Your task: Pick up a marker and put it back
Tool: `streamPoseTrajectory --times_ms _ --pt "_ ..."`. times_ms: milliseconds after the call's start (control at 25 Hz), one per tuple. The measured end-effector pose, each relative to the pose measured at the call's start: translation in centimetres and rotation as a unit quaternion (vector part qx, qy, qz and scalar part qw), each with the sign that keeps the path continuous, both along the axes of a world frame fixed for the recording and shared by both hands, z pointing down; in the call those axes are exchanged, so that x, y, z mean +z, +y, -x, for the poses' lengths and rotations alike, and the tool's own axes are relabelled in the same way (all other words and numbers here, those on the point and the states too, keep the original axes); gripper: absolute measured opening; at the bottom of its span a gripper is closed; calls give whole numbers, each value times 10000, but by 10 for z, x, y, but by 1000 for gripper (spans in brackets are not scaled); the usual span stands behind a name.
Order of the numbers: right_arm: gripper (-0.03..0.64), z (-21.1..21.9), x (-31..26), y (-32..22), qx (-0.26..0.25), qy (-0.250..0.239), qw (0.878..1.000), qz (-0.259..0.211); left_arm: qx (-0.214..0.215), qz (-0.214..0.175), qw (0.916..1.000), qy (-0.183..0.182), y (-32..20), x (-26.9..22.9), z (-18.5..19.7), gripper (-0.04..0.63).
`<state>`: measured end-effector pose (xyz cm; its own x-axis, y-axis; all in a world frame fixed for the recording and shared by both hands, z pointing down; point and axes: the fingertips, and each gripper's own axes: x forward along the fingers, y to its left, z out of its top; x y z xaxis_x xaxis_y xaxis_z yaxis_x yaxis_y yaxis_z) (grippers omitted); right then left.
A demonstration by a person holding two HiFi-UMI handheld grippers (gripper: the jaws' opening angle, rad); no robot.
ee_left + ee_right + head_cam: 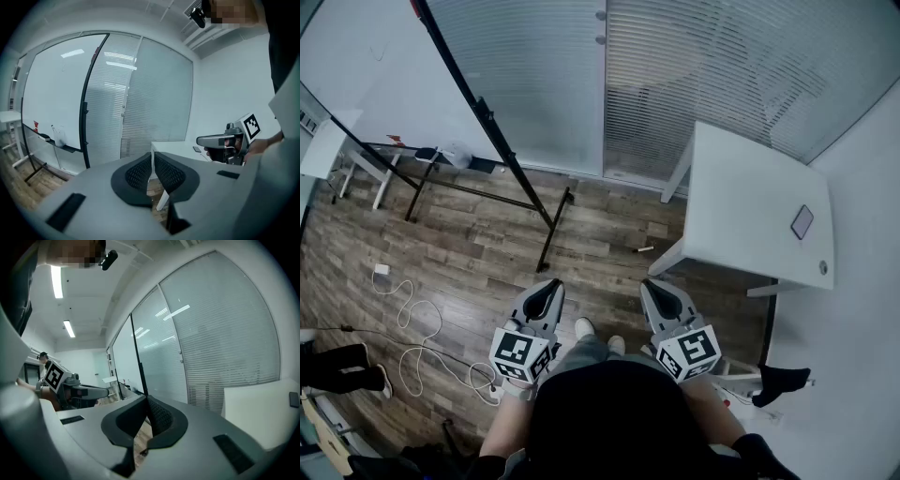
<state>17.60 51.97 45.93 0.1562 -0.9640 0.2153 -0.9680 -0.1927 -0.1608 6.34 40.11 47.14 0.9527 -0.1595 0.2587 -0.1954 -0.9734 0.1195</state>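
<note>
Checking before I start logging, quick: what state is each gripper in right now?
Left gripper: closed, holding nothing.
Right gripper: closed, holding nothing.

Cool, even light from long white ceiling strip lights [57,281] at eleven o'clock; streaks glare on frosted glass wall panels [121,58]. Fisheye bends edges, corners darken, the grey plastic right tool [146,401] blurs close up.

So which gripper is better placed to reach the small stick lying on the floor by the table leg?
Probably right: the stick lies just ahead of the right gripper, while the left gripper sits farther off. Both are shut, empty.
</note>
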Motion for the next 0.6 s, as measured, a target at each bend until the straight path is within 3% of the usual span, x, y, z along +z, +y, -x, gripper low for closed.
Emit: streamPoseTrajectory --times_ms 600 --pt "30 1 0 -89 16 -159 9999 56 71 95 9997 201 -91 0 2 35"
